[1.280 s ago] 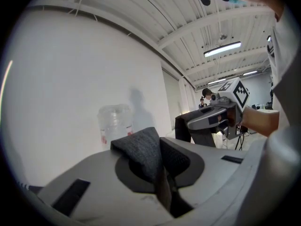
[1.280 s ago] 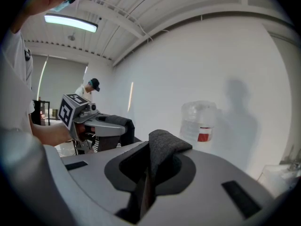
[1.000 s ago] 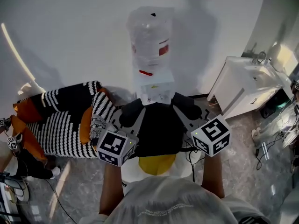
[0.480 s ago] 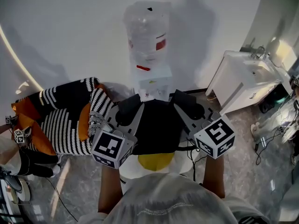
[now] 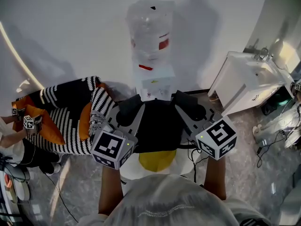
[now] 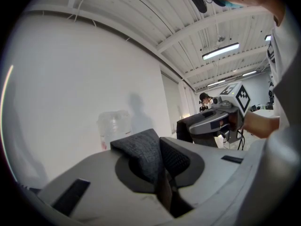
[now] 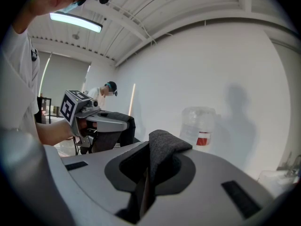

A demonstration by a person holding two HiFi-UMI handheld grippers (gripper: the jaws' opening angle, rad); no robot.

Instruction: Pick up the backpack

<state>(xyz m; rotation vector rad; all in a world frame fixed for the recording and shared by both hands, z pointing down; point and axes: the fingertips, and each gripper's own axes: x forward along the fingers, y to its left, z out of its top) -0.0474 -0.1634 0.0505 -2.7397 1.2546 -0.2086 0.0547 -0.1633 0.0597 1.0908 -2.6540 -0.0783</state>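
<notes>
Far L: black-and-white striped sofa [image 5: 70, 126] w/ orange cushions [image 5: 85, 122], against the white wall. L gripper [image 6: 160, 169], marker cube on top, points level; jaws nearly together, pinching a fold of grey fabric [image 6: 141, 154] of the backpack. Black backpack [image 5: 160, 126] spans btwn both grippers, just in front of the person, over a yellow-and-white thing [image 5: 157, 160] (can't tell what it is). Behind it, at the wall: white water dispenser [image 5: 154, 83] w/ clear bottle [image 5: 149, 32] on top. R gripper [image 7: 149, 171] tilts slightly down, jaws narrow too, clamped on another grey fold [image 7: 164, 149] of the backpack. Far R: white cabinet [image 5: 244, 86] on the grey floor.
</notes>
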